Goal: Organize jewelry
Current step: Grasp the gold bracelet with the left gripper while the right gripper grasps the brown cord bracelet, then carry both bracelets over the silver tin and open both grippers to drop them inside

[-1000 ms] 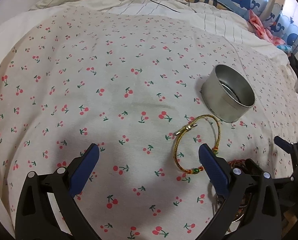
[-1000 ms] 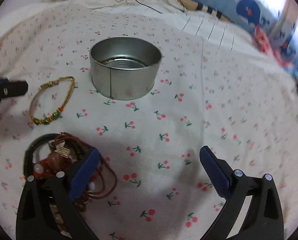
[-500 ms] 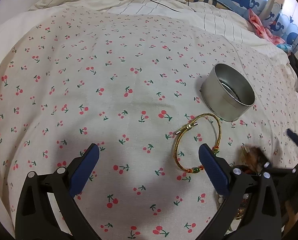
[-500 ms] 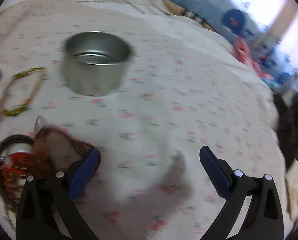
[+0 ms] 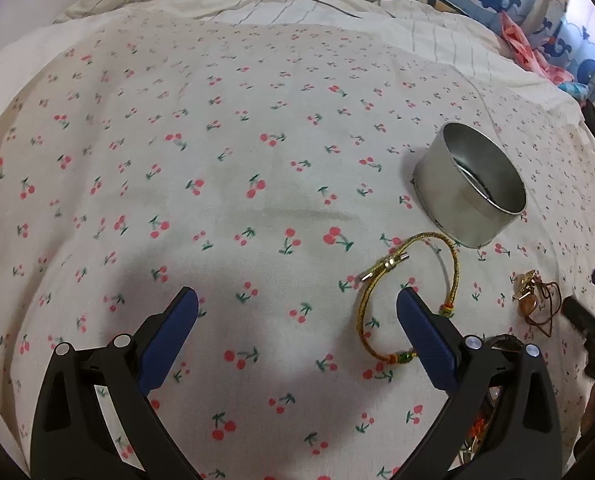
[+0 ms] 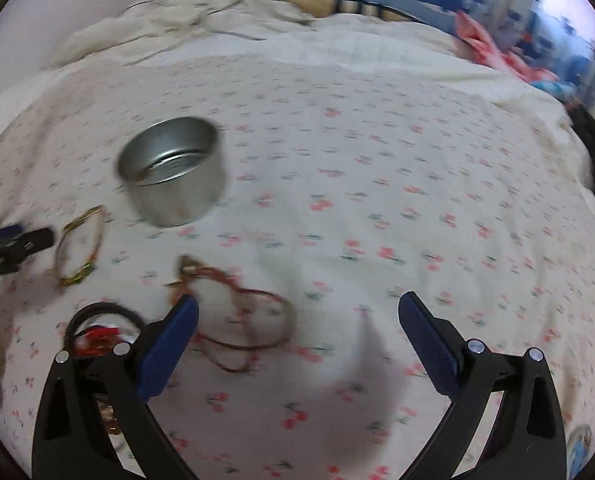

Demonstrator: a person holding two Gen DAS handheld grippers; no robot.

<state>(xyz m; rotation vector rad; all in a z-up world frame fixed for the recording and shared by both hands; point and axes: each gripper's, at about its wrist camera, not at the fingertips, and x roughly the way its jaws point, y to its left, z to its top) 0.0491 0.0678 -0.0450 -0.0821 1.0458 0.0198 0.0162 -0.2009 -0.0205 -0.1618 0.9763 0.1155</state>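
Jewelry lay unsorted on the bed (image 5: 225, 184): gold bracelet (image 5: 409, 300) beside the tin (image 5: 471, 190), brown cord necklace (image 6: 241, 312) sprawled just ahead of the right gripper (image 6: 297, 332), the nearer claw. Both it and the left gripper (image 5: 297, 328) gaped wide, empty.

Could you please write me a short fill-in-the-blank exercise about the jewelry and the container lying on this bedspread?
1. The round metal tin stands upright with no ____ on it.
2. The bedspread is printed with small red ____.
3. The gold cord bracelet lies ____ the tin, on the fabric.
4. The jaws of the left gripper and the right gripper are both ____.

Missing words: lid; cherries; outside; open
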